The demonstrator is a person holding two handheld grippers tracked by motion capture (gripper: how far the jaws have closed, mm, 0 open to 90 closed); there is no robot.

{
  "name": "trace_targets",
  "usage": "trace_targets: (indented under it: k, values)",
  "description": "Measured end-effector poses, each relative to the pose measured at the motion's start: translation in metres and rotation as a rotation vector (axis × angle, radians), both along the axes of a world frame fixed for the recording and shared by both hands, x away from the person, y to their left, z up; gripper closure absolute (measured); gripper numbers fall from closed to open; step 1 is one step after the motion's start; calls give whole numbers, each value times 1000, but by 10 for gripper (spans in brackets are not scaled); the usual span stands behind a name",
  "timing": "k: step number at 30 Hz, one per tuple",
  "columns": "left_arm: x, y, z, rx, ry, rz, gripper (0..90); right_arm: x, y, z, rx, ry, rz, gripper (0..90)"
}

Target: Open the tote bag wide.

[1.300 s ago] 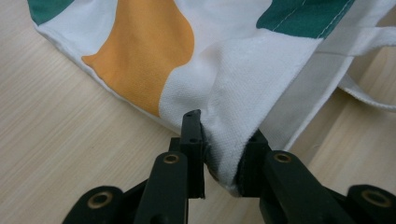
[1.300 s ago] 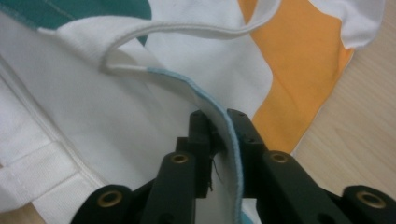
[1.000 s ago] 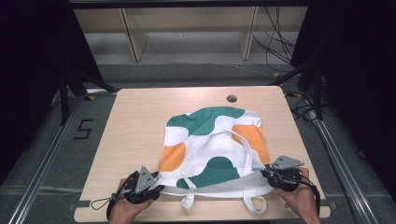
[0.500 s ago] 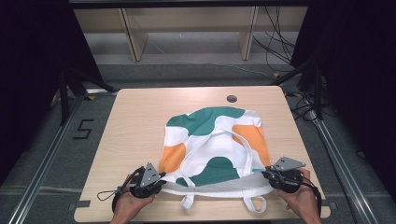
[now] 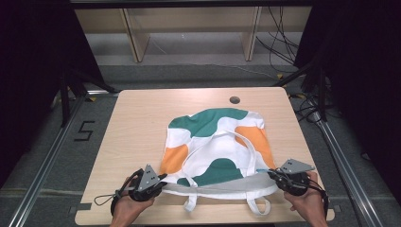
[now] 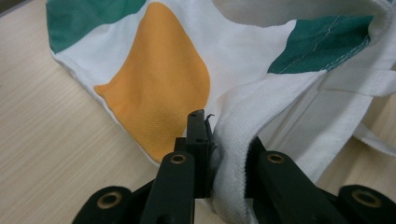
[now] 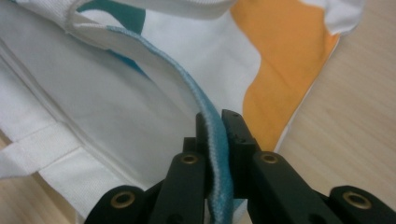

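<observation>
The left gripper (image 5: 161,181) has just been closing, and the bag's (image 5: 215,151) near left corner is pinched between its fingers (image 6: 198,140). The right gripper (image 5: 273,175), also just closing, clamps one hem layer; uneven lifting could twist the bag on the desk (image 5: 142,123).

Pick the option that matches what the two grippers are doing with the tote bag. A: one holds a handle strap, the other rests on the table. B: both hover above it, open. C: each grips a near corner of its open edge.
C: the left gripper and right gripper each have fabric of the tote bag pinched at its near edge.
</observation>
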State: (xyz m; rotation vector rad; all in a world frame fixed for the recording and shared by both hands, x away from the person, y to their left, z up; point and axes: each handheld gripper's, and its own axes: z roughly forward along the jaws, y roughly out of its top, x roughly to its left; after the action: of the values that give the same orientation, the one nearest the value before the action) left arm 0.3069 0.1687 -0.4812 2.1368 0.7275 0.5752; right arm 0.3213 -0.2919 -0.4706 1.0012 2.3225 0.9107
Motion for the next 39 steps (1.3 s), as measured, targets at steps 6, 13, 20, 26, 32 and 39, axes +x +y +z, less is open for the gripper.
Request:
trace_targets:
  k: [6, 13, 20, 26, 32, 39]
  values:
    - [-3, 2, 24, -56, -58, 9, 807, -2, -6, 25, 126, -63, -20, 874]
    - [-7, 2, 68, -130, -133, 11, 810, 3, -12, 64, 209, -139, -10, 875]
    - [-6, 6, 111, -194, -226, 11, 824, 7, -12, 108, 285, -227, -4, 878]
    - [-3, 9, 144, -214, -315, -2, 852, 14, -13, 141, 315, -282, 21, 880]
    - [-3, 8, 176, -223, -385, -17, 859, 18, -14, 174, 302, -326, 45, 882]
    - [-5, 5, 206, -267, -432, -45, 861, 21, -19, 203, 312, -366, 66, 883]
